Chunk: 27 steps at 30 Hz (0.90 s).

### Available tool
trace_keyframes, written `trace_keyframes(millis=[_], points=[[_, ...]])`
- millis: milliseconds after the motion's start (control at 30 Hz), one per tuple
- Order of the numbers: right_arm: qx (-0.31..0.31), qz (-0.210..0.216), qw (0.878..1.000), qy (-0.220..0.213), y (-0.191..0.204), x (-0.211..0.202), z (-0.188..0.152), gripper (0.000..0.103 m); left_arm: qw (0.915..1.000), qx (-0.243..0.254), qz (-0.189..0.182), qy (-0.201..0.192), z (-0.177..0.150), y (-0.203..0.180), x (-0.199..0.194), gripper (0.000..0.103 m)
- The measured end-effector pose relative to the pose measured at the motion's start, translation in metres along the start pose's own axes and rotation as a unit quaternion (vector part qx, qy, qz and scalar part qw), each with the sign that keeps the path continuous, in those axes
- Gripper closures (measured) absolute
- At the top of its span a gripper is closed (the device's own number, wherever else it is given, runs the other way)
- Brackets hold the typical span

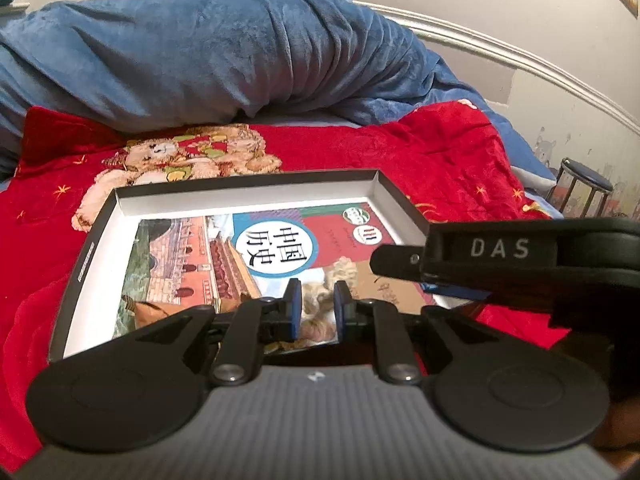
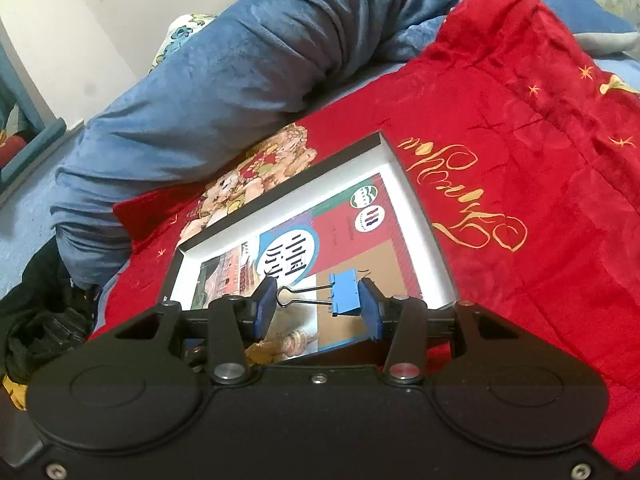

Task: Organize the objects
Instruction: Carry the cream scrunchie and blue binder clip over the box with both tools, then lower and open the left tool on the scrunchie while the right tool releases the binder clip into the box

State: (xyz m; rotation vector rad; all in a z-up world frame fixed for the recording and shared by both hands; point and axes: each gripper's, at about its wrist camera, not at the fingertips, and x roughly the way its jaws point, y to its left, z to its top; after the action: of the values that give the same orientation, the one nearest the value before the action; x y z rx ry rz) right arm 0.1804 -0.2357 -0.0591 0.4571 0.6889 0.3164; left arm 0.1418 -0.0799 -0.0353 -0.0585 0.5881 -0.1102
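In the left wrist view, a shallow black-rimmed box (image 1: 384, 196) is seen lying on a red blanket (image 1: 440, 148) spread over the bed, with a rolled blue blanket (image 1: 240, 48) along the bed's far side. A history textbook (image 1: 248, 256) is laid flat inside the box, nearer its right wall. The left gripper (image 1: 317, 308) is held over the box's near edge, its blue pads parted by a narrow gap with nothing between them, the book's cover being seen through the gap. The right gripper (image 1: 492, 256) is seen reaching in from the right, over the box's right wall. In the right wrist view, a blue binder clip (image 2: 342, 294) is gripped between the fingers of the right gripper (image 2: 320, 312), the blue body pressed against the right pad (image 2: 370, 312) and the wire handles (image 2: 298, 296) pointed toward the left pad. The clip is held above the near right part of the textbook (image 2: 344, 232), within the box (image 2: 416, 200).
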Motion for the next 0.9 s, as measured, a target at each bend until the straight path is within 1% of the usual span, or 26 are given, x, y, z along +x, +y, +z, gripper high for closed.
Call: trace_keyframes(millis=[167, 333, 467, 600, 700, 733, 767, 800, 900], points=[[-0.013, -0.016, 1.000, 0.002, 0.004, 0.004, -0.001, 0.060, 0.9999, -0.009, 0.003, 0.010, -0.003, 0.002, 0.004, 0.082], [-0.003, -0.015, 1.000, 0.010, -0.001, 0.009, 0.000, 0.060, 0.9999, -0.009, 0.000, 0.009, -0.004, 0.001, 0.004, 0.082], [-0.007, -0.021, 1.000, 0.011, -0.001, 0.011, 0.001, 0.060, 0.9999, -0.009, 0.000, 0.011, -0.004, 0.001, 0.003, 0.081], [-0.004, -0.030, 0.999, 0.022, -0.003, 0.016, 0.000, 0.060, 0.9999, -0.005, 0.004, 0.013, -0.004, -0.001, 0.003, 0.077], [-0.006, -0.032, 0.999, 0.021, -0.002, 0.017, -0.001, 0.060, 0.9998, -0.005, 0.004, 0.018, -0.004, -0.002, 0.003, 0.075], [-0.008, -0.035, 0.999, 0.021, -0.001, 0.017, -0.002, 0.060, 0.9998, -0.004, 0.003, 0.021, -0.004, -0.002, 0.003, 0.074], [-0.010, -0.037, 0.999, 0.020, 0.000, 0.017, -0.002, 0.060, 0.9997, -0.005, 0.002, 0.022, -0.005, -0.002, 0.003, 0.070], [-0.011, -0.038, 0.999, 0.020, 0.001, 0.017, -0.002, 0.060, 0.9997, -0.007, 0.001, 0.022, -0.005, -0.002, 0.002, 0.061], [-0.010, -0.037, 0.999, 0.019, 0.002, 0.017, -0.003, 0.060, 0.9997, -0.013, -0.001, 0.023, -0.006, 0.001, 0.002, 0.059]])
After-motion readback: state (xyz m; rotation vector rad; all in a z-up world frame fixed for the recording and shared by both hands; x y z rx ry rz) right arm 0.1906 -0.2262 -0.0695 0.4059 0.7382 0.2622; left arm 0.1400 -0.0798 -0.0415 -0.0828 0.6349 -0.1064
